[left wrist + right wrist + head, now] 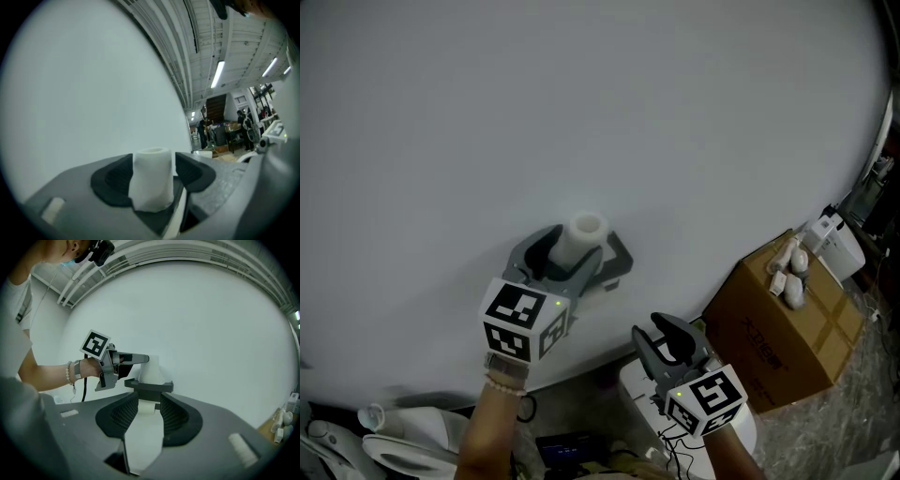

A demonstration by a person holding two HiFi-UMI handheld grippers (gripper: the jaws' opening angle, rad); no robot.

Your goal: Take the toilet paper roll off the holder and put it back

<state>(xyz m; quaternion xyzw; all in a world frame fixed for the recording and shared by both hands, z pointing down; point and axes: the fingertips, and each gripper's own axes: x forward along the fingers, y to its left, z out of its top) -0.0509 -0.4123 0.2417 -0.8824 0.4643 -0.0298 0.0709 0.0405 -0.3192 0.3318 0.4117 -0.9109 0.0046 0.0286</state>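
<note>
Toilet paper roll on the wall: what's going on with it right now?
The person's left gripper has its jaws wide apart around the white toilet paper roll, which stands upright on the dark holder on the wall. The pads do not seem to be squeezing it. The right gripper hangs lower and back from the wall, jaws apart with nothing between them. So the roll sits on the holder, ungripped.
</note>
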